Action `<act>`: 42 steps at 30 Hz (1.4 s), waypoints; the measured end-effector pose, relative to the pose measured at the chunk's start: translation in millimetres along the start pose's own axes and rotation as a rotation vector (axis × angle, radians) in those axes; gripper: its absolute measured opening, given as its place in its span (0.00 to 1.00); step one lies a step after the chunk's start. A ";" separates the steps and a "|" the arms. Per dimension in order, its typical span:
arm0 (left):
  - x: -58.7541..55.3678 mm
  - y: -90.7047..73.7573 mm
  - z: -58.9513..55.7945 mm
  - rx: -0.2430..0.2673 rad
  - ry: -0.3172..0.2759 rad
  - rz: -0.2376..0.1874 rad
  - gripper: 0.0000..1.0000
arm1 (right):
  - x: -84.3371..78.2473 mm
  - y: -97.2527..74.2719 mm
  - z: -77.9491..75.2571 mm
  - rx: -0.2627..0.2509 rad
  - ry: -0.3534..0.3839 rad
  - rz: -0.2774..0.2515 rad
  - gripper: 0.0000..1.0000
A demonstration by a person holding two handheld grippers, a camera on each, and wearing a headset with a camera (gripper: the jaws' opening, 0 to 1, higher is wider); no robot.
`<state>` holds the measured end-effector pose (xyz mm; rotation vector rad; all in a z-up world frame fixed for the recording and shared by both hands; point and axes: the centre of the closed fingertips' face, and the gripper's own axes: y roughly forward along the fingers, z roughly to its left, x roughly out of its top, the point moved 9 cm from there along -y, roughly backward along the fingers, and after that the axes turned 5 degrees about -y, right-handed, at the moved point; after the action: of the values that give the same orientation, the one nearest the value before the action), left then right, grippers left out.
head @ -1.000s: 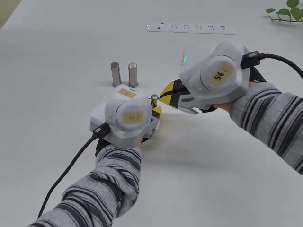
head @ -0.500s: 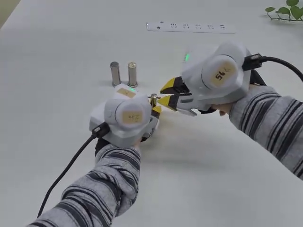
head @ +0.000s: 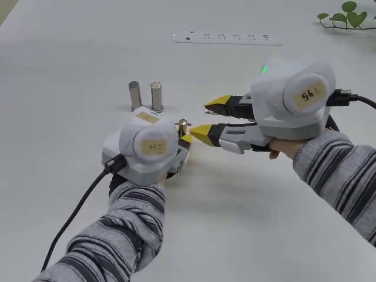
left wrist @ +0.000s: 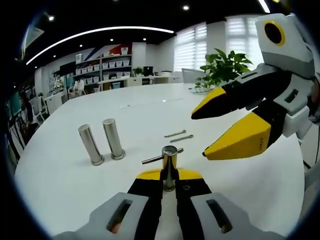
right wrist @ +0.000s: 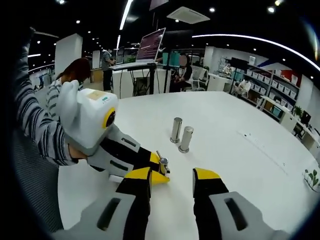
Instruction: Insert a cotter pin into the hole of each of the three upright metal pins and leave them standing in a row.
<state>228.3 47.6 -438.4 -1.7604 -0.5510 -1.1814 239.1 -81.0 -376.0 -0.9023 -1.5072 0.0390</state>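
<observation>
My left gripper (left wrist: 169,176) is shut on a short metal pin (left wrist: 169,162), held upright just above the white table. A thin cotter pin (left wrist: 152,159) runs crosswise through its top. The same held pin (head: 183,127) pokes out past my left gripper (head: 184,139) in the head view. My right gripper (head: 200,118) stands open just right of it, its yellow fingertips (left wrist: 227,145) apart and holding nothing. Two more metal pins (head: 134,96) (head: 156,96) stand side by side behind. In the right gripper view my own gripper (right wrist: 172,181) gapes toward the held pin (right wrist: 163,162).
Two loose cotter pins (left wrist: 178,135) lie on the table beyond the held pin. A white power strip (head: 226,38) lies at the far edge and a green plant (head: 343,14) sits at the far right. A black cable (head: 76,211) trails from my left gripper.
My right gripper has opened wide and drawn back to the right, away from the held pin. My left gripper keeps its hold; the head camera has shifted a little.
</observation>
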 end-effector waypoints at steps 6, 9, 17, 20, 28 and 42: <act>1.1 -3.7 9.6 0.003 0.019 0.012 0.05 | -5.3 -7.1 -1.7 -0.030 0.029 0.006 0.31; 2.7 -6.1 17.2 0.013 0.014 0.012 0.05 | -6.0 -8.5 -0.5 -0.035 0.045 0.001 0.32; 10.2 -13.5 40.8 0.045 0.014 -0.004 0.05 | -5.1 -5.5 5.3 -0.036 0.072 -0.010 0.35; 11.1 -17.7 48.8 0.046 -0.005 -0.005 0.05 | -4.9 -2.5 7.2 -0.033 0.075 -0.008 0.35; 9.5 -22.7 65.6 0.059 0.011 0.000 0.05 | -6.4 4.4 9.2 -0.010 0.122 -0.014 0.34; 3.0 -22.3 75.7 0.066 -0.009 0.008 0.05 | -10.1 8.3 7.2 -0.009 0.144 -0.005 0.34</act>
<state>249.1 123.7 -435.0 -1.7108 -0.5818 -1.1382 235.8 -77.3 -390.1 -0.8903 -1.3767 -0.0353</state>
